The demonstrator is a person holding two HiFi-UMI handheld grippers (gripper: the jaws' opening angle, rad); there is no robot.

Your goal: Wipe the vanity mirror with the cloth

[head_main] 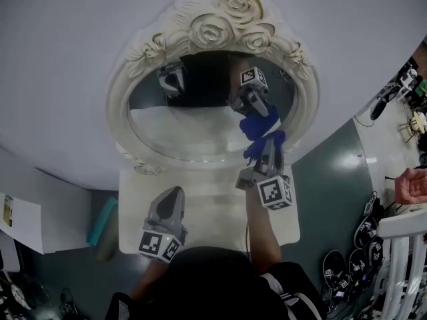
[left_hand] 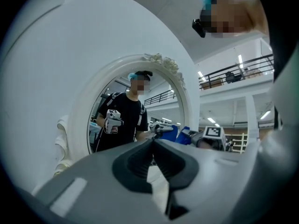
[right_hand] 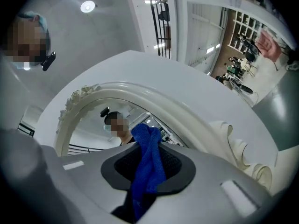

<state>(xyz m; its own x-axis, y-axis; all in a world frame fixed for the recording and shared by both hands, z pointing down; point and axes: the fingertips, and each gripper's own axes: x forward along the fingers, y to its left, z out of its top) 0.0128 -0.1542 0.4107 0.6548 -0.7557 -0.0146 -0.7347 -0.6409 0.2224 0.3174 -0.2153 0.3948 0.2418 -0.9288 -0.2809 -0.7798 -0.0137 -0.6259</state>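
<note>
The wiping step looks under way. The right gripper is clenched on a bunched blue cloth, which sticks out past the jaw tips. It is held up at the right side of the glass of the oval vanity mirror, just inside its cream rose-carved frame. In the head view the cloth meets its own reflection, so it is probably pressed to the glass, though contact cannot be confirmed from that angle.

The left gripper hangs nearer, low and to the left, over the white stand in front of the mirror. Its jaws are closed together on nothing, and it is apart from the frame.

Most of the glass lies to the left of the cloth. The next move calls for sweeping leftward under steady pressure without pushing the mirror back.
</note>
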